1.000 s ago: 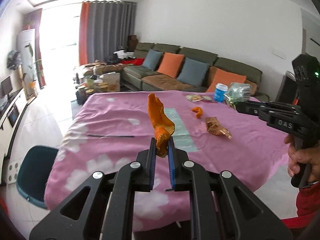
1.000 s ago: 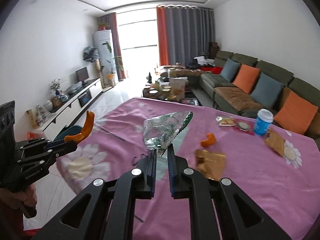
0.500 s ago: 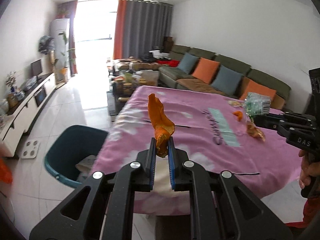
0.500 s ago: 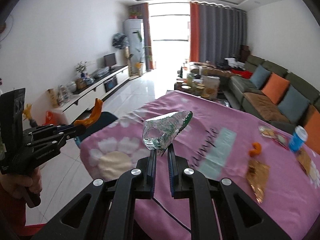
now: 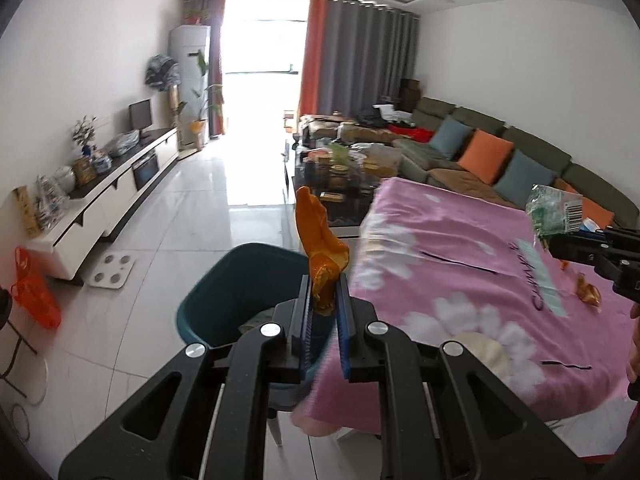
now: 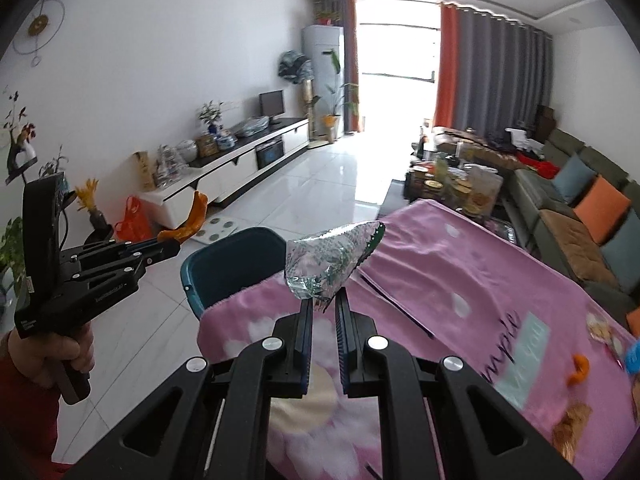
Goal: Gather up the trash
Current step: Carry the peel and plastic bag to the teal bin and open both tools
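Left gripper [image 5: 323, 308] clamps orange peel [image 5: 320, 248]; right gripper [image 6: 322, 312] clamps a foil wrapper [image 6: 330, 264].
Carrying step: teal bin [image 5: 240, 280] sits just beyond both, probably needing a reach over its rim before release.

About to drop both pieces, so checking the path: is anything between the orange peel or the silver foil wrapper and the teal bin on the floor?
Nothing visible blocks the orange peel; the teal plastic bin lies open beyond it. The pink cloth-covered table's corner lies between the silver foil wrapper and the bin.

A pink tablecloth [image 6: 460, 276], green sofa [image 5: 532, 156] with cushions, perhaps a scale [image 5: 112, 270].
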